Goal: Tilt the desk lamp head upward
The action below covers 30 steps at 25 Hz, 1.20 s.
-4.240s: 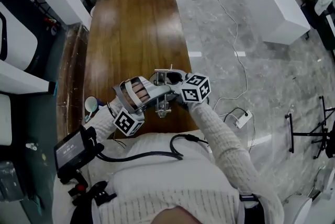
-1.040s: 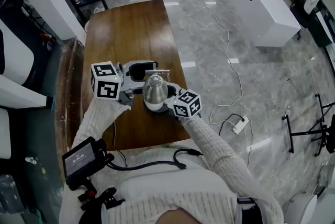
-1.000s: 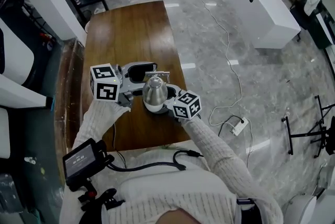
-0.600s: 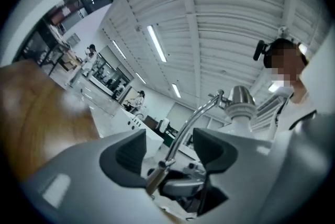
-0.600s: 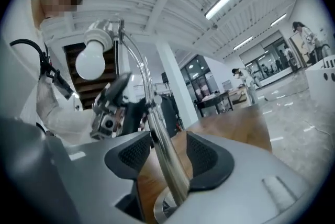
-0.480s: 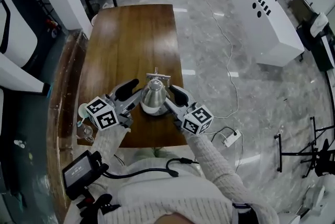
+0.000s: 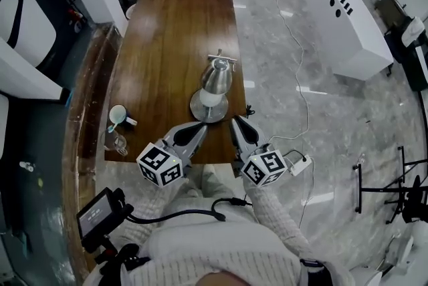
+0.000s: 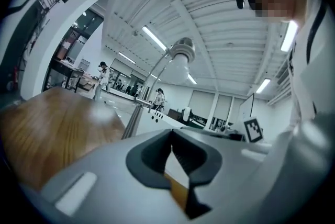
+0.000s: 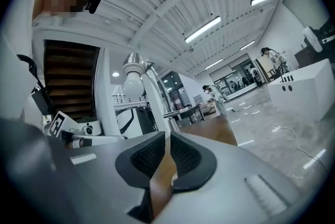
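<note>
The metal desk lamp stands on the wooden table point(image 7: 167, 44), its round base point(image 7: 208, 107) near the front right. The silver lamp head point(image 7: 217, 74) is free of both grippers. It also shows from below, bulb visible, as the lamp head point(image 8: 180, 58) and the lamp head point(image 9: 133, 74). My left gripper point(image 7: 200, 127) sits at the table's front edge, short of the base, shut on nothing point(image 8: 171, 134). My right gripper point(image 7: 237, 121) lies beside it, its jaws closing to a thin slit point(image 9: 167, 136) with nothing between them.
A white cup point(image 7: 117, 114) and a small glass point(image 7: 120, 142) stand at the table's front left. A white cabinet point(image 7: 348, 4) is on the floor to the right, and a cable and power strip point(image 7: 299, 164) lie beside the table. People stand far off in the hall.
Both grippers have drawn back from the lamp head to the table's front edge and closed. They were open on either side of the head before. The lamp now stands alone.
</note>
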Each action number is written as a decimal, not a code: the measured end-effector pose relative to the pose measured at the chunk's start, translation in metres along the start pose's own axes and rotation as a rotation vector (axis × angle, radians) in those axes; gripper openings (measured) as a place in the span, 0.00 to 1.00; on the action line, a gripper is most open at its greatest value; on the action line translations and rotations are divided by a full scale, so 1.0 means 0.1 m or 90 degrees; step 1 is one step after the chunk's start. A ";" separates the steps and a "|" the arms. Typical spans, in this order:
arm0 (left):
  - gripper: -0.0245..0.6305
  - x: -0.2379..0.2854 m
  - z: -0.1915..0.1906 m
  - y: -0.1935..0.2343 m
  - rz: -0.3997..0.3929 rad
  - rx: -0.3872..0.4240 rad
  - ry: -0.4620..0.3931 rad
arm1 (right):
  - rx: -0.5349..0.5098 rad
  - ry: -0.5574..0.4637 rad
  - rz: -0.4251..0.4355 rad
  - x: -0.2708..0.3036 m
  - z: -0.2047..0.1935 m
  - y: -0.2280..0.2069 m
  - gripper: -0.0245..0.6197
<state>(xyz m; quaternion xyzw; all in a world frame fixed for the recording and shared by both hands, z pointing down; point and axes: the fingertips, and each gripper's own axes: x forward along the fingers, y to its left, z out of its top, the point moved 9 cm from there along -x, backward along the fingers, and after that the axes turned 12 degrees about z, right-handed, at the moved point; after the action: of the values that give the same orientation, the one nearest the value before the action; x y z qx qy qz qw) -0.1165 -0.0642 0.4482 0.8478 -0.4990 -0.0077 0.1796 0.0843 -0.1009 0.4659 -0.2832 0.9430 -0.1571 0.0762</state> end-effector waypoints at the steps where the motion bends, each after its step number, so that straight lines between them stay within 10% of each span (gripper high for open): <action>1: 0.05 -0.09 -0.05 -0.07 0.001 0.004 0.005 | -0.001 0.002 -0.007 -0.04 -0.01 0.13 0.07; 13: 0.05 -0.88 -0.37 -0.62 0.106 0.073 0.054 | -0.090 0.106 -0.101 -0.40 -0.16 1.21 0.04; 30: 0.05 -0.92 -0.35 -0.73 0.146 0.073 0.030 | -0.097 0.152 -0.072 -0.47 -0.21 1.38 0.04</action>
<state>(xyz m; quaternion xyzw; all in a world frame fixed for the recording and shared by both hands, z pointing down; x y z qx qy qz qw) -0.0942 0.0562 0.4430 0.7939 -0.5879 0.0615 0.1426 0.0482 0.0394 0.4413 -0.3200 0.9372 -0.1216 -0.0671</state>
